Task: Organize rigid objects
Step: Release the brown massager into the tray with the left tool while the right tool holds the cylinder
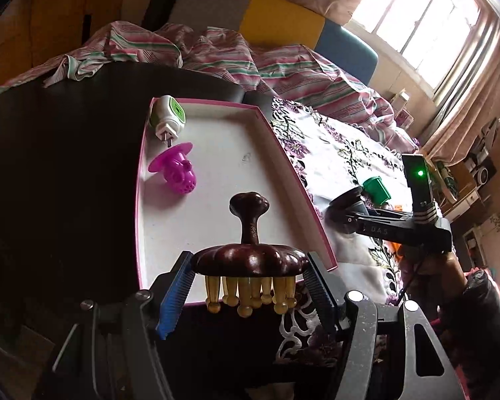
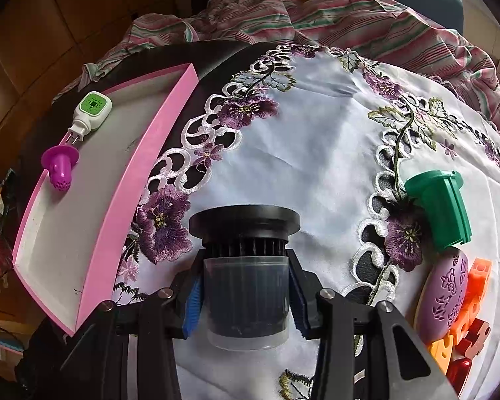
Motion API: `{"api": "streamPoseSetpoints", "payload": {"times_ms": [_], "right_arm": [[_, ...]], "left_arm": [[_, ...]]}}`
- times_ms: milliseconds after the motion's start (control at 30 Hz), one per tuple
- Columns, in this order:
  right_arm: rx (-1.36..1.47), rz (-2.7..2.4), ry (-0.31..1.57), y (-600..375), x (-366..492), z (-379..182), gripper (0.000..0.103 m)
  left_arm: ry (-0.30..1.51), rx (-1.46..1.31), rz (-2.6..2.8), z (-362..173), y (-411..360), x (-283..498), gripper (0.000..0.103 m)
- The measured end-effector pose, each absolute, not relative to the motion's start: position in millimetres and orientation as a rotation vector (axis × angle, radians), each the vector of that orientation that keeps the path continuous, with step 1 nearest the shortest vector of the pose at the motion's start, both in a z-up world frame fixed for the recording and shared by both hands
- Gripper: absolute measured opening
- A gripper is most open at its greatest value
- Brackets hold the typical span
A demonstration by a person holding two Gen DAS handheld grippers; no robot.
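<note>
Dark tabletop (image 1: 66, 166) filling the left of the left wrist view, half covered by a white embroidered cloth (image 2: 316, 153) with purple flowers. Striped bedding (image 1: 216, 53) heaped behind, upper centre.

Pink-walled tray (image 1: 293, 173) with a white floor lying at the cloth's left edge, already holding a white-and-green plug-in device (image 1: 168, 118) at its far left corner and a magenta strainer (image 1: 176, 166) just below it.

Left gripper (image 1: 250, 283) at lower centre, jaws clamped half-wide on the dark cap of a wooden massager (image 1: 250, 256), pale pegs hanging down, knobbed handle pointing up over the tray's near end. Judged stiff, fairly weighty, glossy and so a little slippery; rim of the cap the sensible place to grip, as done.

Right gripper (image 2: 246, 296) at lower centre of its own view, jaws closed on the clear cup of a black filter cartridge (image 2: 246, 266), over the cloth right of the tray. Judged light, rigid plastic, pleats fragile; smooth cup the safe hold.

Green cap (image 2: 440, 210), lilac soap-like oval (image 2: 443, 293) and orange blocks (image 2: 476, 286) lying at the right edge, not yet sorted.

Only legible writing: letters resembling "DAS" on the right gripper's body, seen at the right of the left wrist view.
</note>
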State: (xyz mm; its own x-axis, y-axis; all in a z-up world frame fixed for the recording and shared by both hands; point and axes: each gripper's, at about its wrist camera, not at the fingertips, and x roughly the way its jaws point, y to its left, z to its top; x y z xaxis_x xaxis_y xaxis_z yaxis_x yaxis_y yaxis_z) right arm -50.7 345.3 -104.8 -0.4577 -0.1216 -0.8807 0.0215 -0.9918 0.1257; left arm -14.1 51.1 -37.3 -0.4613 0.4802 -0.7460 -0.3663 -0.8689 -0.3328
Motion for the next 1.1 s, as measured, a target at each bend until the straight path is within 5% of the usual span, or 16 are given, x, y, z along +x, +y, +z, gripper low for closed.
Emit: {"api": "streamPoseSetpoints", "payload": {"times_ms": [433,1100], "right_arm": [[1.613,-2.609,-0.081,341,-52,-106,0.043],[1.614,-2.608,-0.063,339,-52,-104,0.043]], "left_arm": [[-0.096,-1.268,2.388,-43,61,-30,0.067],[-0.111,-1.257,2.43,-45,99,-177,0.067]]}}
